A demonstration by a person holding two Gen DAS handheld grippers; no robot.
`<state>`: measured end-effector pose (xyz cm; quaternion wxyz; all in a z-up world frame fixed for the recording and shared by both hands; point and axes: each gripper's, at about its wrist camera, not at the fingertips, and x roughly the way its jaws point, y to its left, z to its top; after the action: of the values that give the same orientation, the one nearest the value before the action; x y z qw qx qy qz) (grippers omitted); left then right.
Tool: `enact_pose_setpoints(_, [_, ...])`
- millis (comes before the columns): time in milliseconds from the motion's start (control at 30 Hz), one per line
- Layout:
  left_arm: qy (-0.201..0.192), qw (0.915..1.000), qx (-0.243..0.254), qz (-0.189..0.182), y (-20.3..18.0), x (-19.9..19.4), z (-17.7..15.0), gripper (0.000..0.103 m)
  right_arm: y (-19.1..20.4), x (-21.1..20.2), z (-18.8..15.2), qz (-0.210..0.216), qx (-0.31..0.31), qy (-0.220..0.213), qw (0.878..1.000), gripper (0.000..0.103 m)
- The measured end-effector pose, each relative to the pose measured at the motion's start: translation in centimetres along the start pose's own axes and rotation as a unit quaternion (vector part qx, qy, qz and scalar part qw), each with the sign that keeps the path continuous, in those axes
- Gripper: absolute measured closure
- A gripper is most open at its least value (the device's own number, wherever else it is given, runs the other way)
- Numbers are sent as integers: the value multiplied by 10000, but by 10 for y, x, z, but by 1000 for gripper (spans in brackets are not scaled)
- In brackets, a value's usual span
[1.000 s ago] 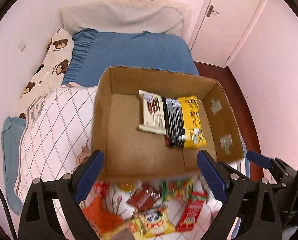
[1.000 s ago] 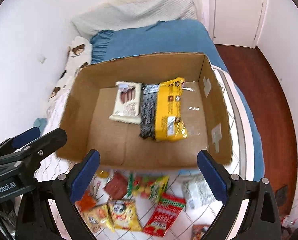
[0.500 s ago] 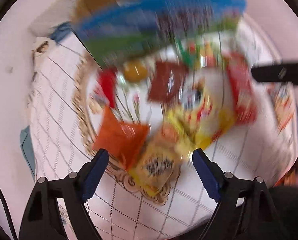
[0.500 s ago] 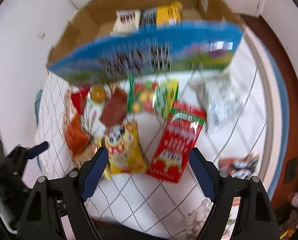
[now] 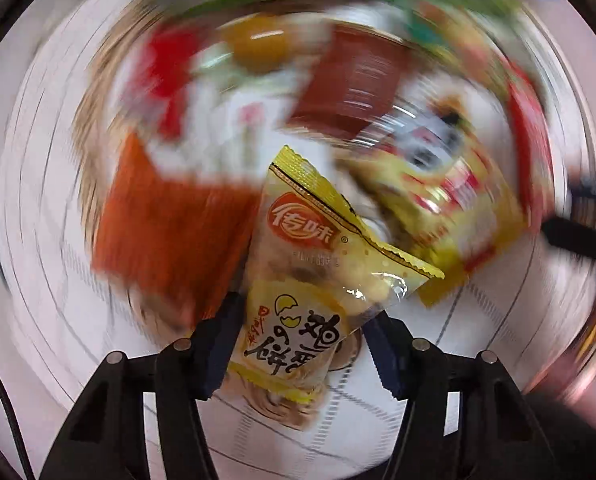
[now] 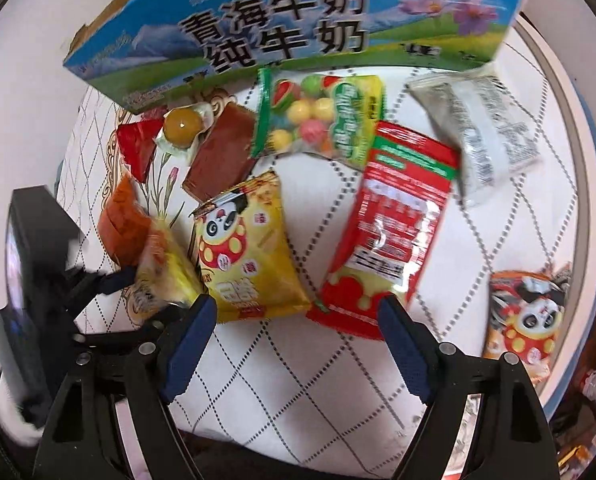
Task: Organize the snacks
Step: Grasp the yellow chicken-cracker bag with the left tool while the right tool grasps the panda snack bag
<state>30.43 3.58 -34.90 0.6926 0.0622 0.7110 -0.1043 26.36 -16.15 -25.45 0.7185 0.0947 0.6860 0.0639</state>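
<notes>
Loose snack packets lie on a white quilted bed cover in front of a blue milk carton box. My left gripper points down and its jaws are closing, with a yellow egg-biscuit packet between them and the pads pressing its sides. That packet stays sharp while everything around it is blurred. In the right wrist view the left gripper shows at the left with that packet. My right gripper stands open over the cover, between a yellow panda packet and a red packet, with nothing gripped.
A green gumball packet, a brown packet, an orange packet, a jelly cup and a small red packet lie by the box. A grey packet and an orange panda packet lie at the right.
Both grippers came down from above the open box to the snack pile. The left jaws narrowed around the yellow egg-biscuit packet. The right jaws narrowed a little.
</notes>
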Motion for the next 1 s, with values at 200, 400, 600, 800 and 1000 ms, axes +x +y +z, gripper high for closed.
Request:
enact_pose_setpoints(200, [-99,9792,-1897,-709,57,8,-11,43,30,28,16,-199,-229,-27,9995,18])
enact_pose_setpoints(400, [-220,9846,-1531,-821,62,12,-16,41,54,59,26,-531,-641,176,9964,33])
enact_pose_setpoints(600, [76,9895,-1008,-1029,41,7,-7,38,49,52,-2,-440,-912,537,9934,41])
enact_pose_setpoints(800, [327,9830,-1234,-1320,19,14,-19,38,15,43,-25,-246,-449,629,9967,41])
enact_pose_setpoints(1000, [212,9821,-1469,-1160,6,17,-16,38,-1,39,-25,-78,-126,504,9986,38])
